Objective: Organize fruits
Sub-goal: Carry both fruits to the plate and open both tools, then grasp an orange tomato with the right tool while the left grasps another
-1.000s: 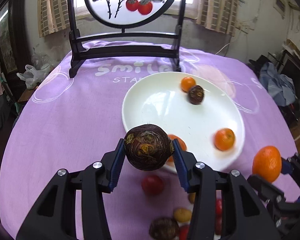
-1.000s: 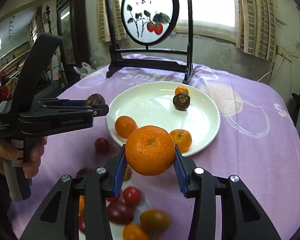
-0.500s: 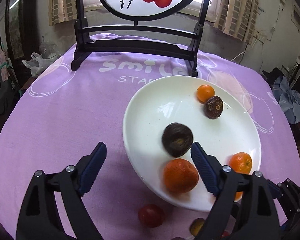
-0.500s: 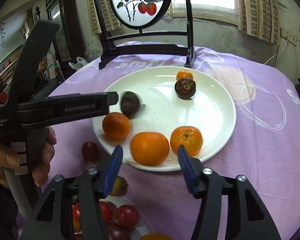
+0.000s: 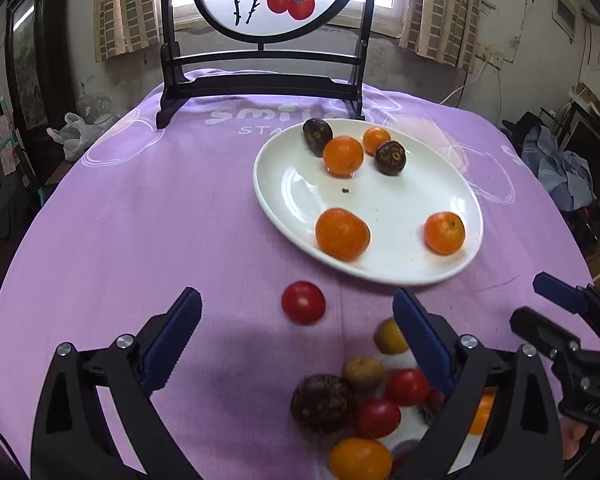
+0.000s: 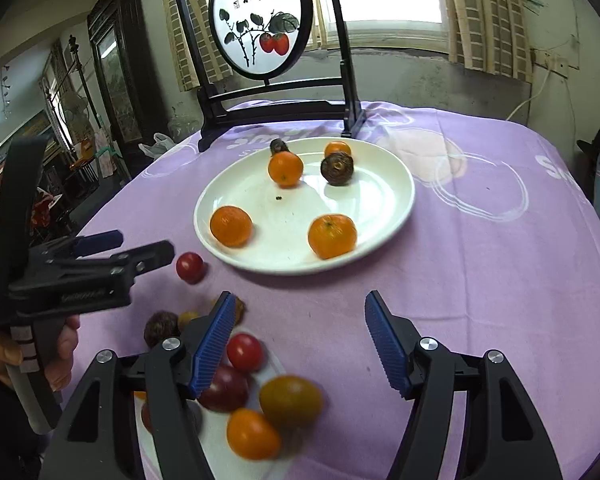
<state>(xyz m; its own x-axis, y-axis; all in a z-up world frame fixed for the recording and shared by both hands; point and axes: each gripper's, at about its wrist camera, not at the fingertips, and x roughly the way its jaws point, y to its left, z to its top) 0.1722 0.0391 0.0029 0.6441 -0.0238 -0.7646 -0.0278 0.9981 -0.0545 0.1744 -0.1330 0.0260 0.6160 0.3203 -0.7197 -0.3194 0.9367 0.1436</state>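
Note:
A white plate [image 5: 400, 216] [image 6: 384, 196] on the purple cloth holds several oranges [image 5: 342, 234] [image 6: 332, 237] and two dark brown fruits [image 5: 390, 157] [image 6: 337, 168]. A red tomato [image 5: 303, 303] [image 6: 189, 267] lies on the cloth in front of the plate. A pile of small tomatoes, a dark fruit and yellow fruits [image 5: 364, 400] [image 6: 244, 392] sits near me on a small white dish. My left gripper [image 5: 296, 340] is open and empty behind the red tomato. My right gripper [image 6: 300, 340] is open and empty, short of the plate.
A black wooden stand with a round painted screen [image 5: 262, 80] [image 6: 276, 92] rises at the table's far edge. The left gripper shows in the right wrist view [image 6: 112, 256]; the right gripper's fingers [image 5: 556, 300] show at the right of the left wrist view.
Both grippers opened and drew back from the plate. The dark fruit and the orange they held now lie on the plate, toward its far side.

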